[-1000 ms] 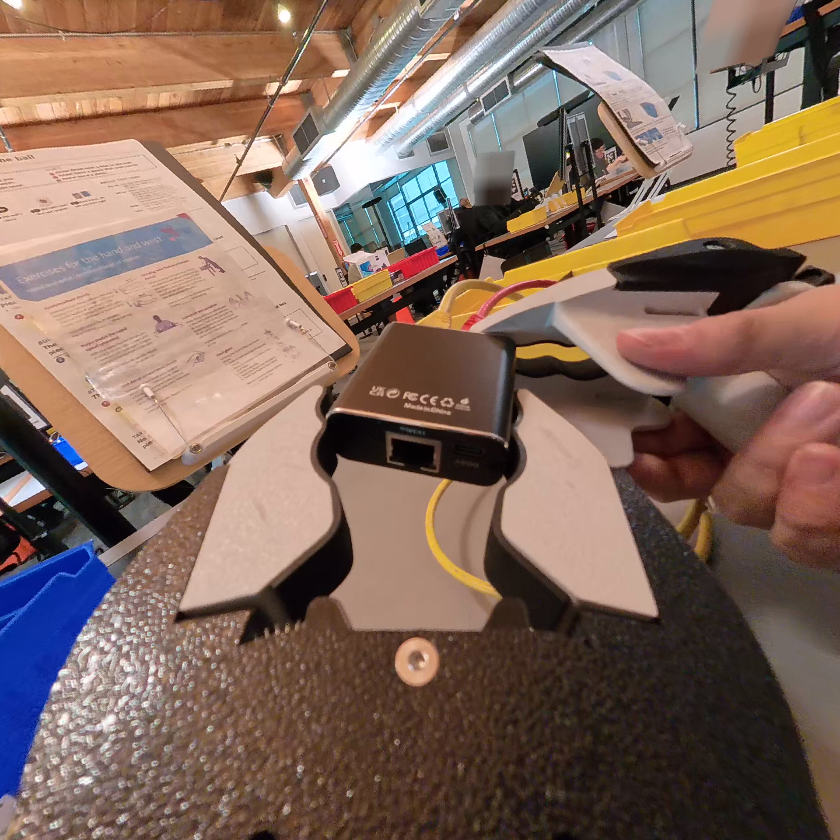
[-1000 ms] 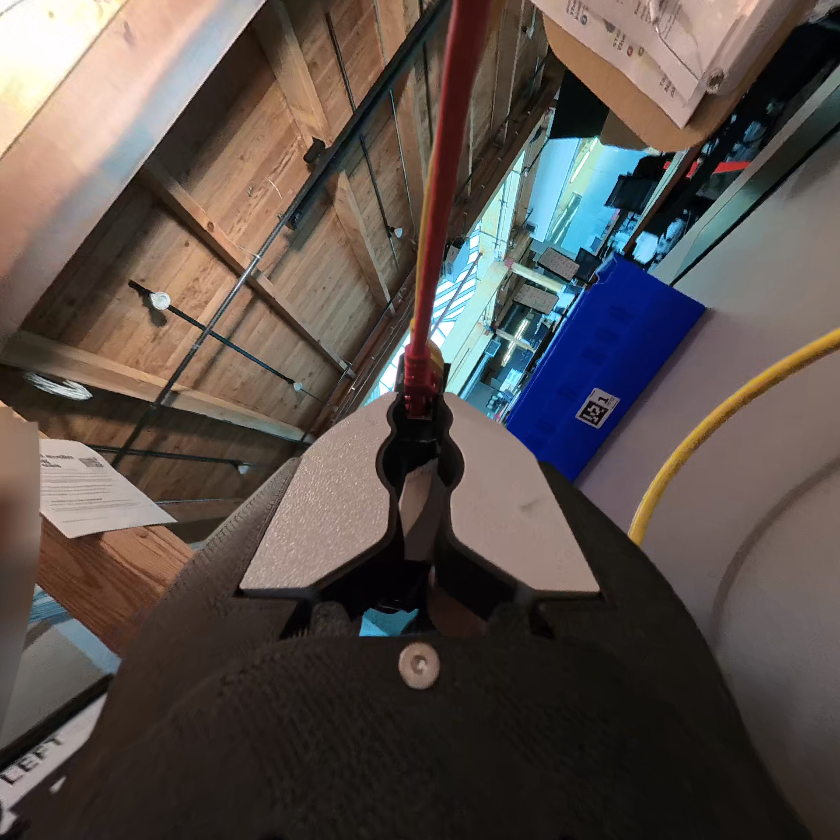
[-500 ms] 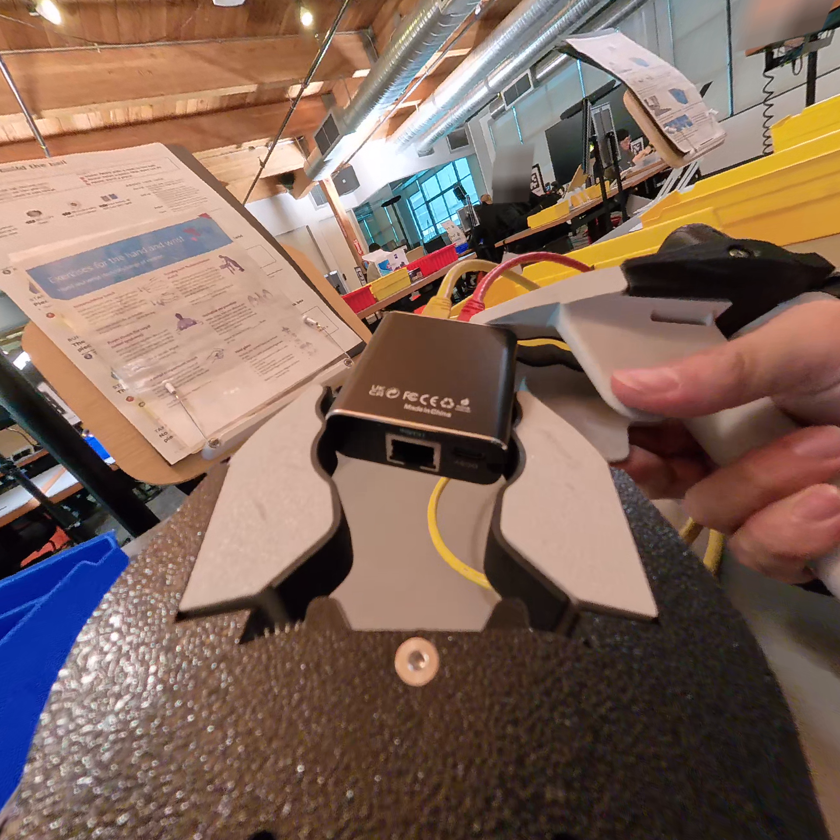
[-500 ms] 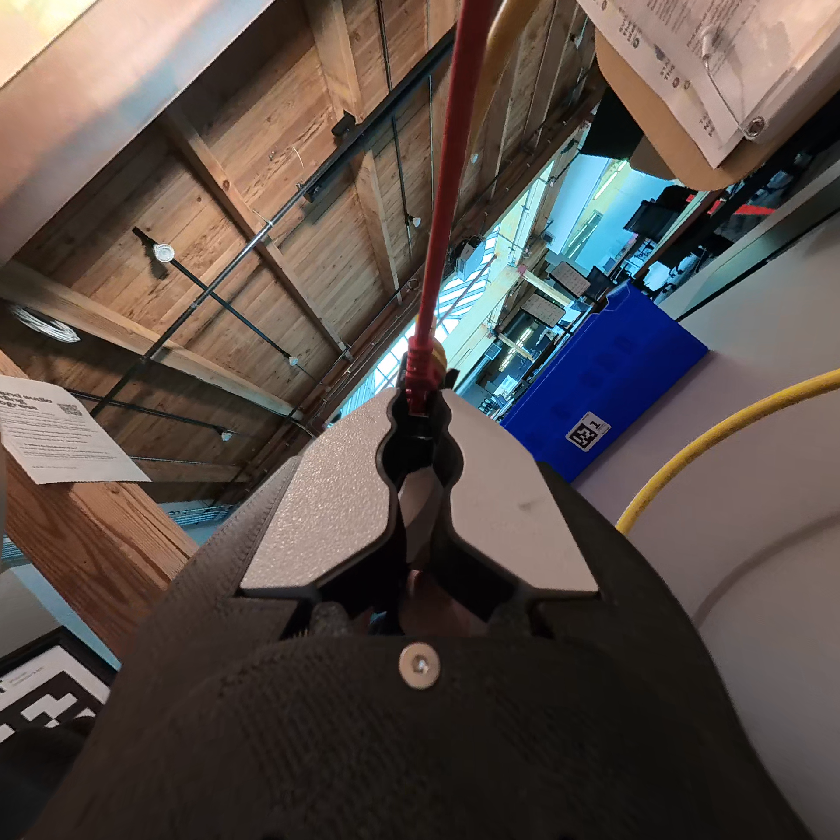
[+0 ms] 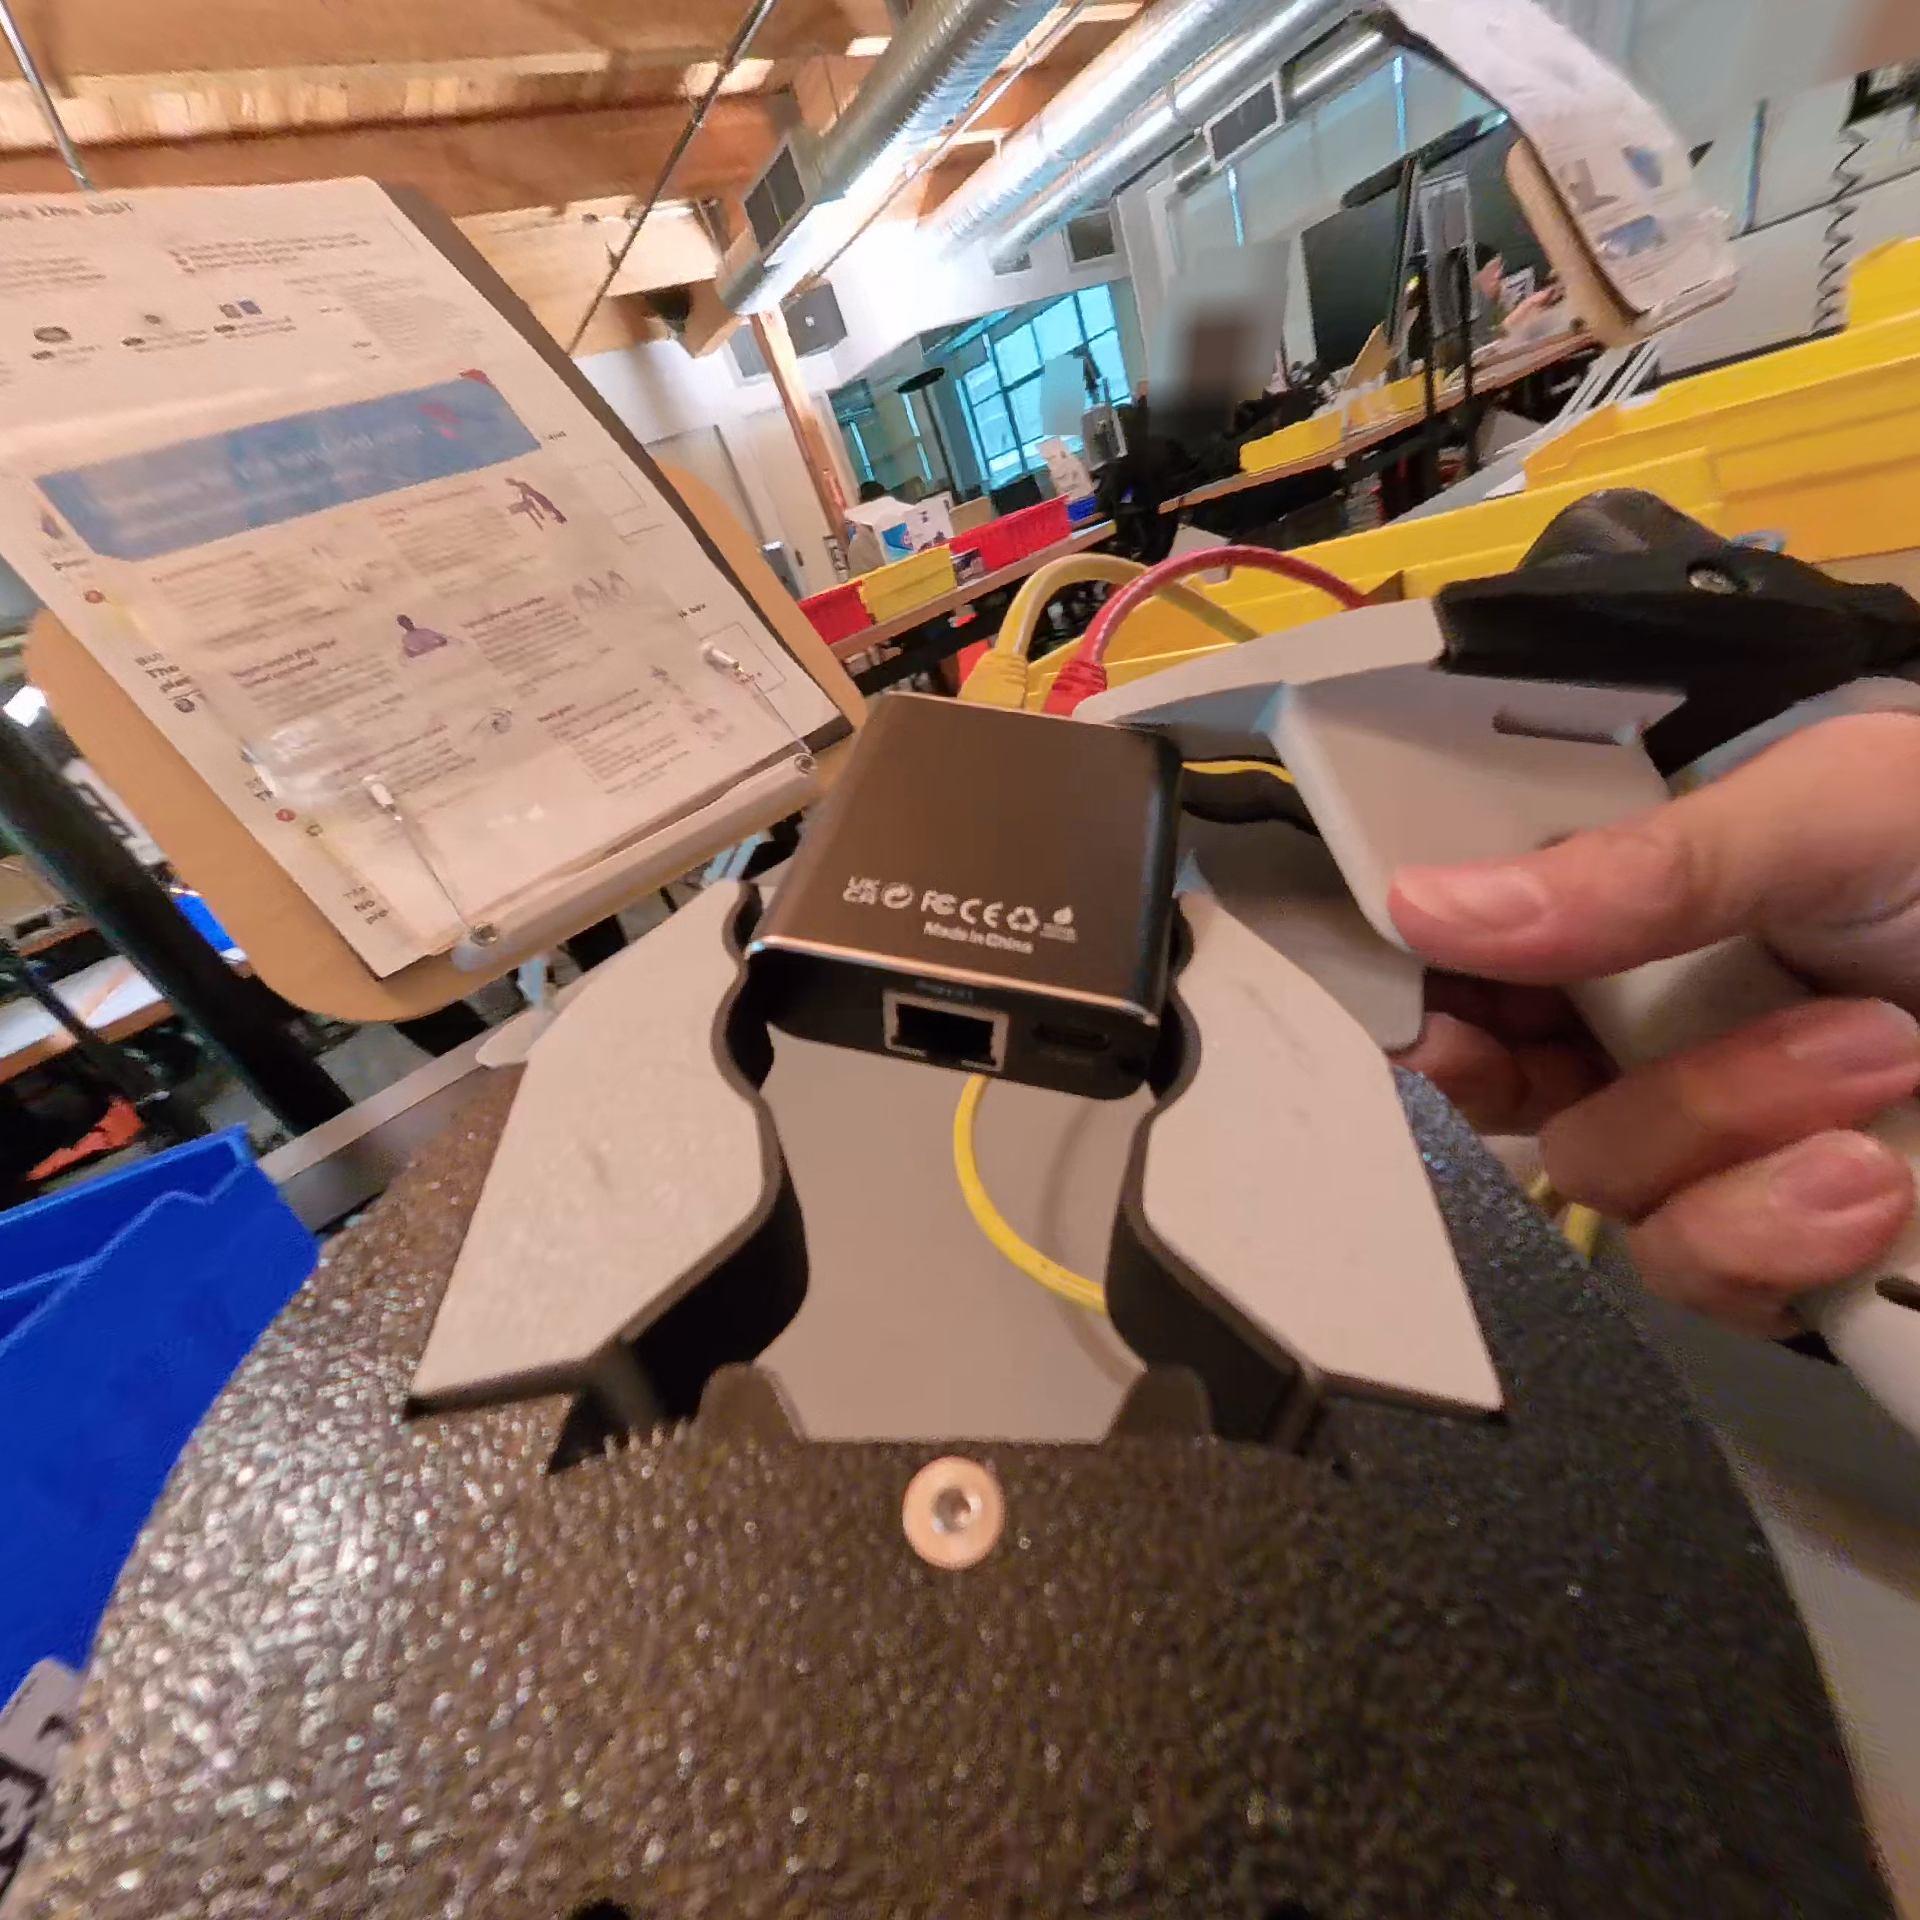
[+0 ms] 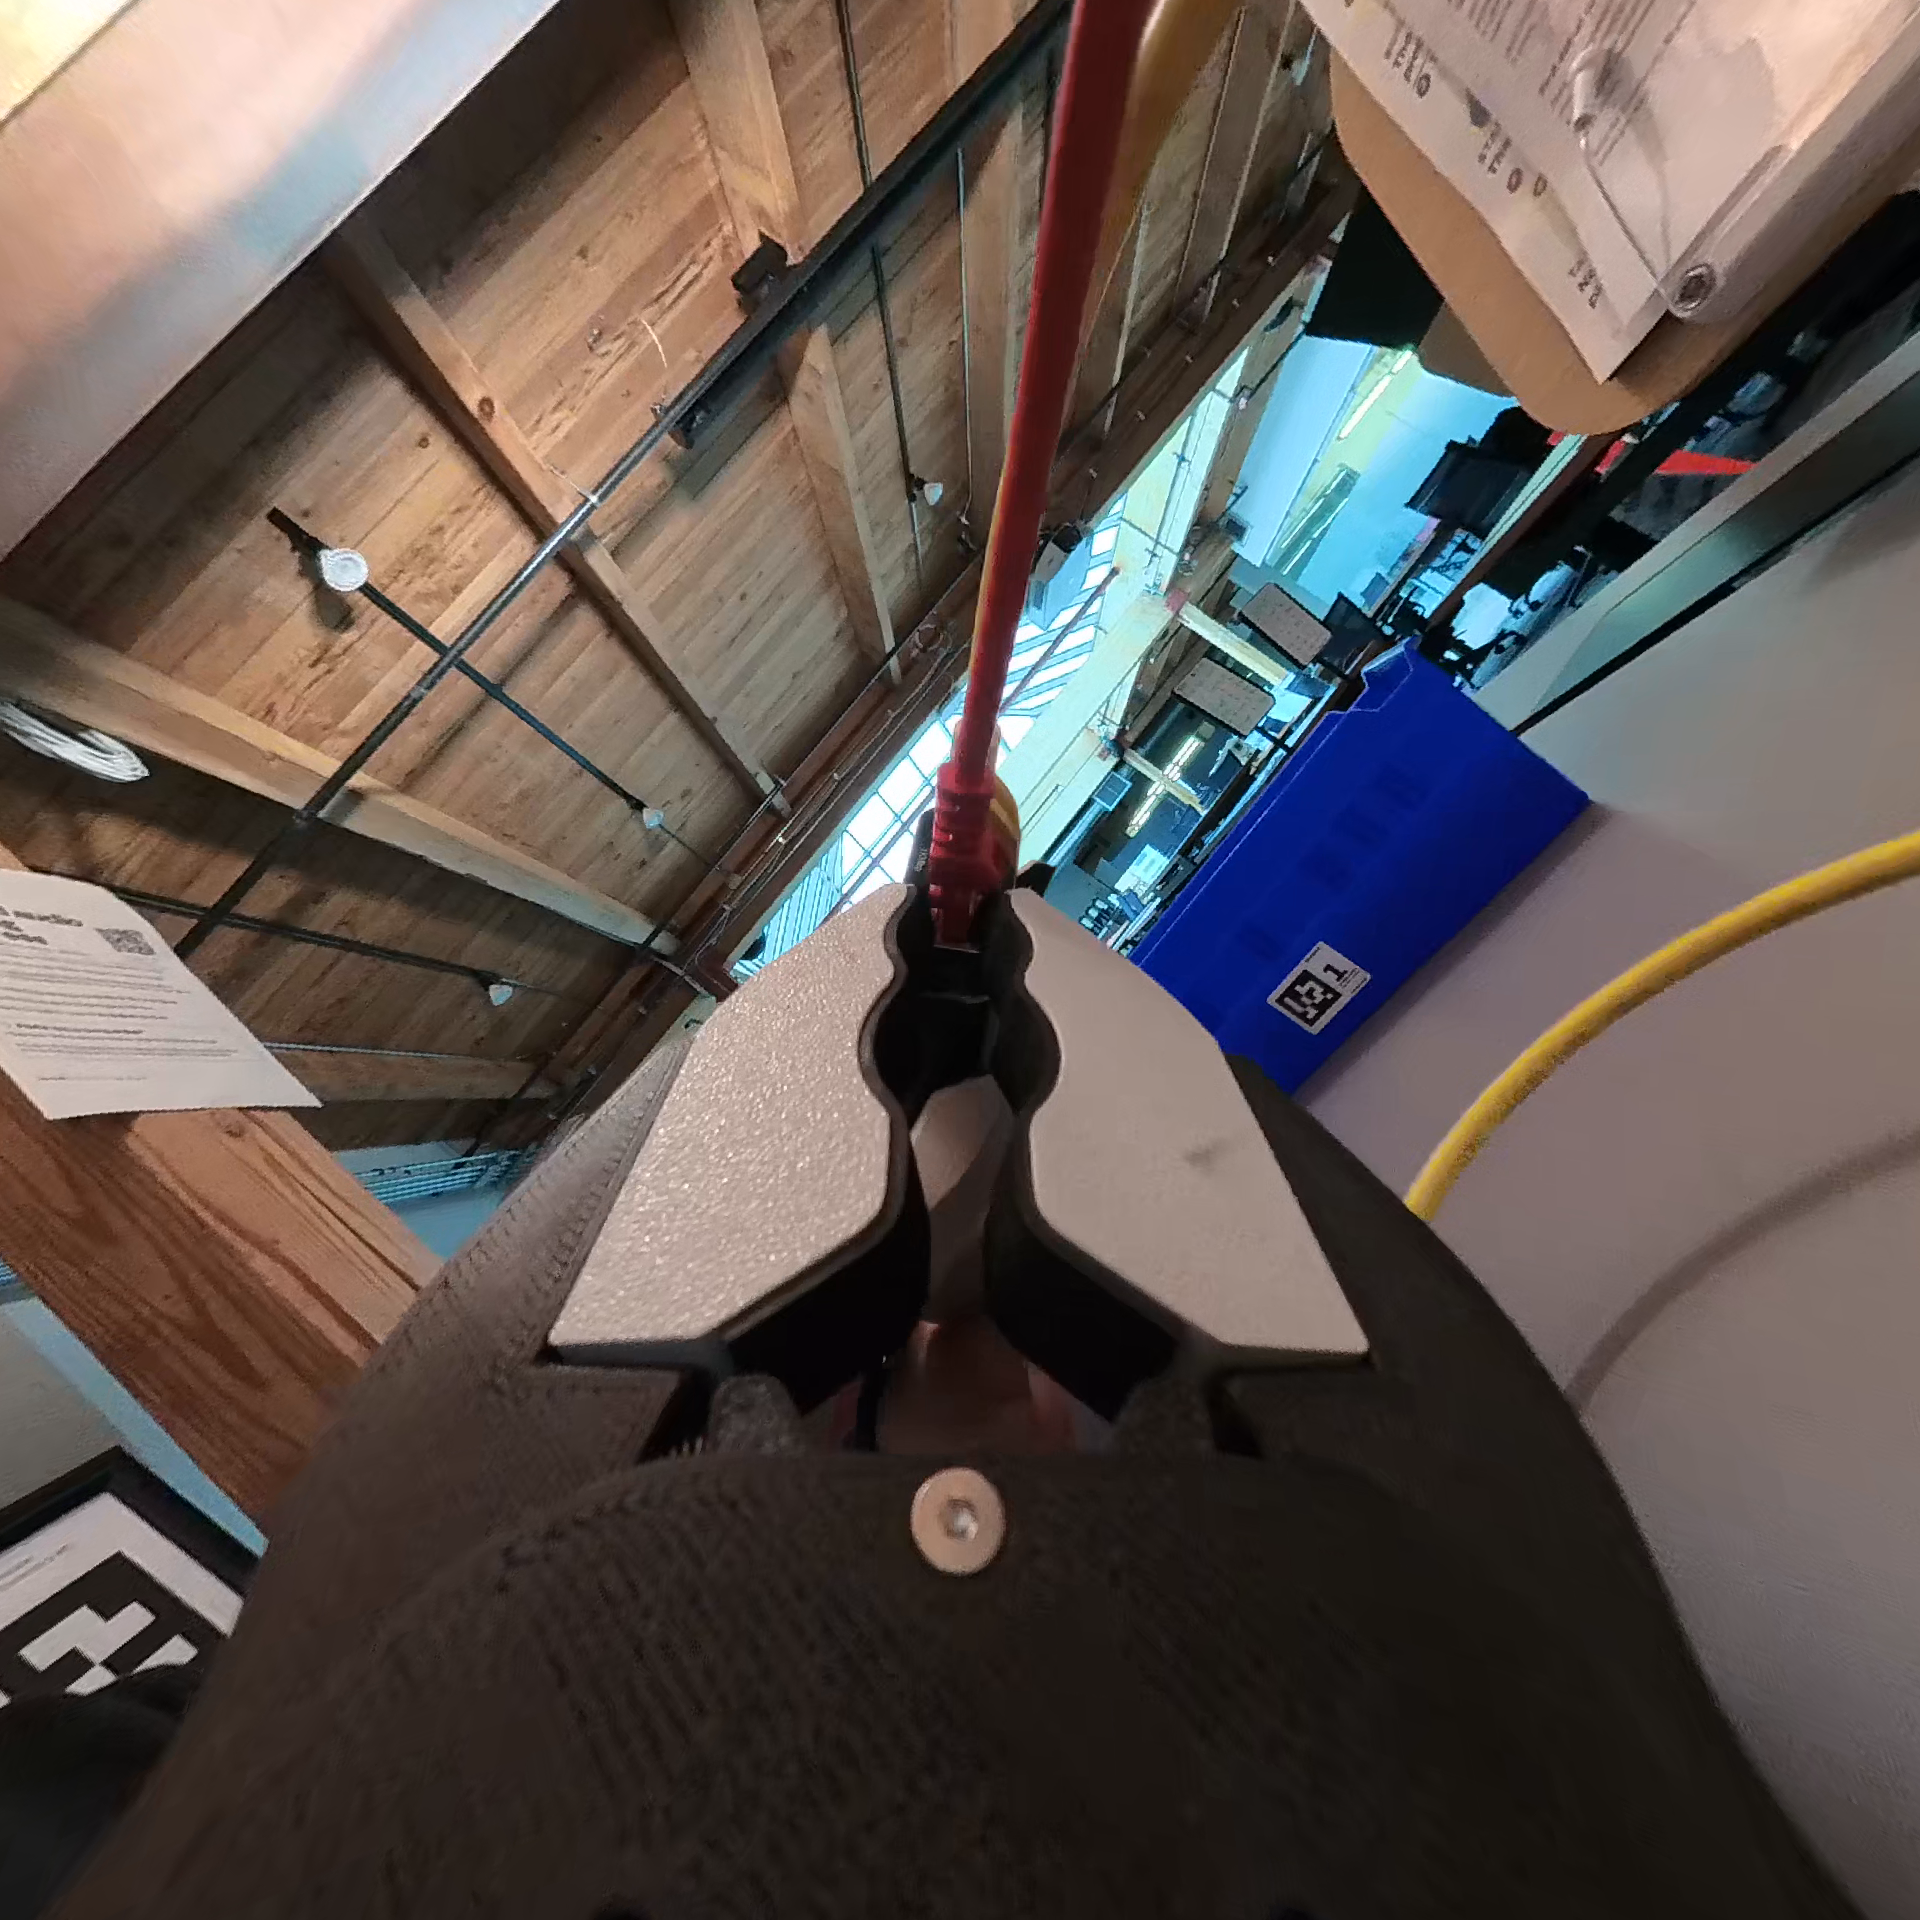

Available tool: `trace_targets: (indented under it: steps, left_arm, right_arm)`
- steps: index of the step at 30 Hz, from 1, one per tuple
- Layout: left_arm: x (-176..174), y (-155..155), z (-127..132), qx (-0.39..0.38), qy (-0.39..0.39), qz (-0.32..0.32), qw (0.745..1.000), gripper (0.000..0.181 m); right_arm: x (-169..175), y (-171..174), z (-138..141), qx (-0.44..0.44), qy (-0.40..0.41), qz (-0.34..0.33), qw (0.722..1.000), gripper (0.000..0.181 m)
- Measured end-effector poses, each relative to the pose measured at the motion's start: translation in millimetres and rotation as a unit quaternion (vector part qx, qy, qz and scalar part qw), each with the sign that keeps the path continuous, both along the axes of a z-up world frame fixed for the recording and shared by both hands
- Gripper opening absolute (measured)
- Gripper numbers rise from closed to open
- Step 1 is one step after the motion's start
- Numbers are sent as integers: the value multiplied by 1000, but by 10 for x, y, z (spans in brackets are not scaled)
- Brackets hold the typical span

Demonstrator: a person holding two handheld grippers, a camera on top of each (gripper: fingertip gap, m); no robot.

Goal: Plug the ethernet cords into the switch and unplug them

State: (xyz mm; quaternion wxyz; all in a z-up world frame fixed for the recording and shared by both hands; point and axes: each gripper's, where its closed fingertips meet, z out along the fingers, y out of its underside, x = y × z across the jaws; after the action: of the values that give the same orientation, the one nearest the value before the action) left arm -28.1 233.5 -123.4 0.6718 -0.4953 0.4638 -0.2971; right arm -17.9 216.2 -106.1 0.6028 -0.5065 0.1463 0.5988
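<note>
My left gripper [image 5: 961, 935] is shut on the small black switch [image 5: 977, 862] and holds it up in the air, with an empty port facing the camera. A yellow cord [image 5: 1023, 623] and a red cord [image 5: 1143, 608] sit at the switch's far end. My right gripper [image 5: 1164, 712] comes in from the right, held by a hand [image 5: 1714, 997]. In the right wrist view it [image 6: 961, 914] is shut on the red cord's plug [image 6: 961, 842], and the red cord [image 6: 1039, 364] runs up out of view. The plug's tip is hidden.
A clipboard with printed sheets [image 5: 343, 582] stands on a stand at left. A blue bin [image 5: 125, 1351] is at lower left and shows in the right wrist view [image 6: 1361, 894]. Yellow bins [image 5: 1714, 457] line the right. A yellow cord [image 6: 1610, 1008] loops over the grey table [image 6: 1714, 1195].
The switch stays held in my left gripper. The right gripper and hand have shifted slightly, and more of the red and yellow cords shows behind the switch.
</note>
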Motion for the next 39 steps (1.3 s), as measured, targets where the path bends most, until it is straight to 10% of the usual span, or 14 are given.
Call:
trace_targets:
  steps: [39]
  left_arm:
    - [-31, 109, -26, 9, 18, 49, 999, 69]
  right_arm:
    - [-18, 88, 6, 17, 1, 34, 999, 8]
